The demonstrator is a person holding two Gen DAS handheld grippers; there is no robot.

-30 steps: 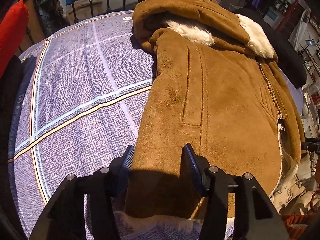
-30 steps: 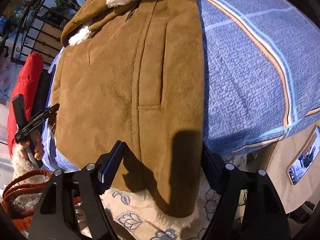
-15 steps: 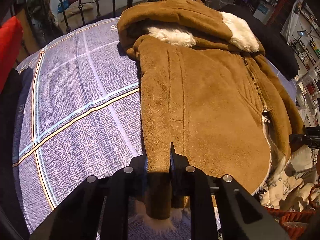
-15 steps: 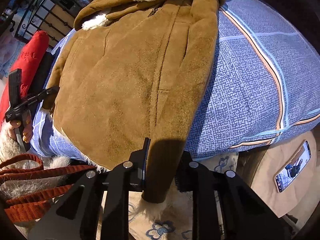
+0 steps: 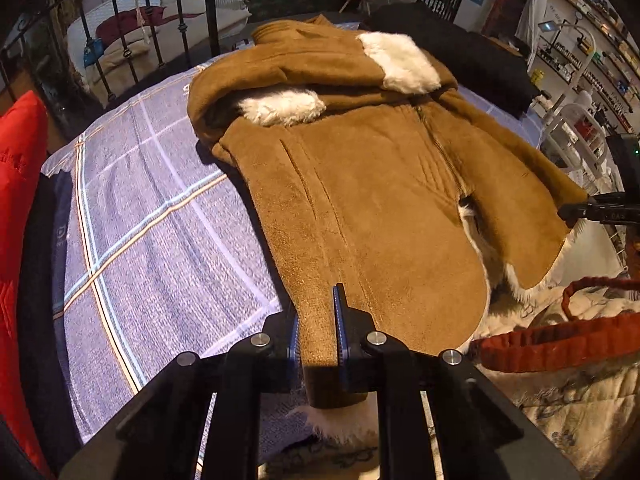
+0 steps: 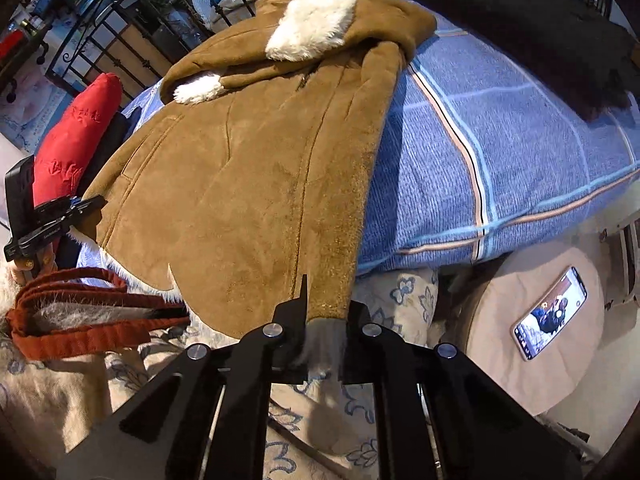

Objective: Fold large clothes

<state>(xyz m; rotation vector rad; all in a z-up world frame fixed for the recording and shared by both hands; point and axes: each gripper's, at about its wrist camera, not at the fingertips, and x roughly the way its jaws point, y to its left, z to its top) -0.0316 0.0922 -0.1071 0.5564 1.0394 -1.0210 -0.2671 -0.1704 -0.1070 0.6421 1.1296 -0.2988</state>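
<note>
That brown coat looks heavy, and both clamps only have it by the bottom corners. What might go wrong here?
The left gripper and right gripper, jaws closing, each pinch only a narrow bit of the coat hem. Thick suede might slip out under the coat's weight. The open front flap may sag and spoil the fold. The fringed orange-red bag lies close beside the hem and might snag.

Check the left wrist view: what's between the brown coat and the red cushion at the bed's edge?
In the left wrist view, bare checked bedspread fills most of the gap between the brown coat and the red cushion, with a dark garment beside the cushion.
</note>
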